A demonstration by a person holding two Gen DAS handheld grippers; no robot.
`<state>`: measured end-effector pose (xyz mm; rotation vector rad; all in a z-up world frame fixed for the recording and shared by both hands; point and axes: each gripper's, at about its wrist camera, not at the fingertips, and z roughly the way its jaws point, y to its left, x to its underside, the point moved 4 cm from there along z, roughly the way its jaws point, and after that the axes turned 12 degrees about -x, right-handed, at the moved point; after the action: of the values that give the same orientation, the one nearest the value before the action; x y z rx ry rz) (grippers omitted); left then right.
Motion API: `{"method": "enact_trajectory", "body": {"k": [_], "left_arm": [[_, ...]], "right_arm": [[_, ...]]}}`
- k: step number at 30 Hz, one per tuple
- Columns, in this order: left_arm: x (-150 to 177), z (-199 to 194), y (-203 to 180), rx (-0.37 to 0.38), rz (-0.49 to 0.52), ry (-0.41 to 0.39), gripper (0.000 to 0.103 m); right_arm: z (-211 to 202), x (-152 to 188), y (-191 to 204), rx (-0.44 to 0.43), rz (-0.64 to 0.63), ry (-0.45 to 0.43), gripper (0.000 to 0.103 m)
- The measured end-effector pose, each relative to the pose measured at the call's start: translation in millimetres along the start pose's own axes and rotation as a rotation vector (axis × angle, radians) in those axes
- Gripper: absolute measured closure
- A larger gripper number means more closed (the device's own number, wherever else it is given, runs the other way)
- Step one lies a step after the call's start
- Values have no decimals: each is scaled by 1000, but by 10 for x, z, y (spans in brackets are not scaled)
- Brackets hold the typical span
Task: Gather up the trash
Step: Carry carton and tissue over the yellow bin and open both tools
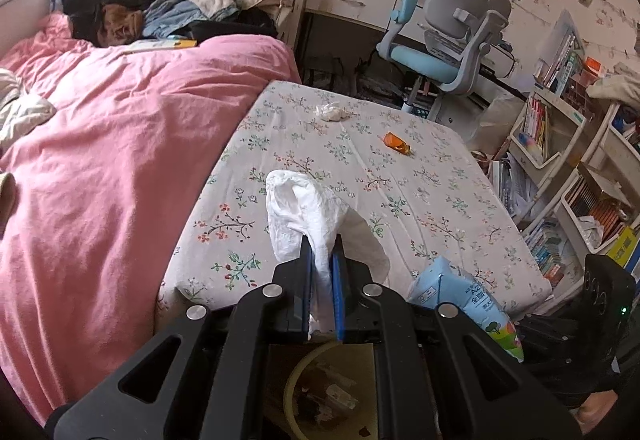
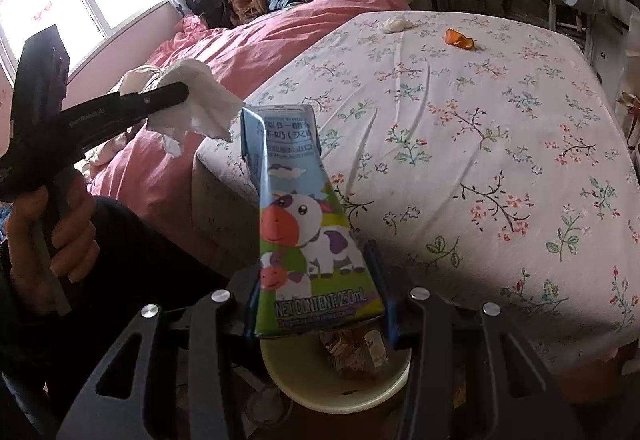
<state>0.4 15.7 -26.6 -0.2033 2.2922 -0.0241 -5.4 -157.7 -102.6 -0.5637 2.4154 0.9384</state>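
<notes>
Both loads were at the drop stage: round cream plastic bin (image 2: 336, 380) sat right below. Right gripper (image 2: 320, 296) fingers clenched on the blue cow-print milk carton (image 2: 304, 224), left gripper (image 1: 322, 268) pinched the crumpled white tissue (image 1: 308, 212). Next imo: release over bin, then the white tissue wad (image 1: 330, 111) & orange wrapper (image 1: 396, 142) farther up the bed.

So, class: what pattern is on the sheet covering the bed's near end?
The sheet is white with small flowering sprigs in red, green and dark lines, clearest in the right wrist view.

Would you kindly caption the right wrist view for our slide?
Right gripper holds a milk carton above the trash bin; left gripper clamps a tissue.
</notes>
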Motion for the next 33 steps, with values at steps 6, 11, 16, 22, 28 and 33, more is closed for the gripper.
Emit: {"method": "enact_trajectory", "body": {"k": [6,11,16,22,28,33], "left_arm": [[60,-50,-54,-1,23,4,95],[415,69,-131,64,11,188,95],[760,118,-200,118,13,321,74],[731,52,-148,106,2,275,50],[674,25,-165,119,-12,256,50],[664,30,-148,133,-28,259,46]], "right_arm": [[42,62,27,5,4,23,58],[227,235,-1,49,32,141,59],[158,244,-110,97,88,117,53],[82,242,-151,102,108,88,52],[141,270,-154,90,92,137,47],[322,387,-79,135,22,248,35]]}}
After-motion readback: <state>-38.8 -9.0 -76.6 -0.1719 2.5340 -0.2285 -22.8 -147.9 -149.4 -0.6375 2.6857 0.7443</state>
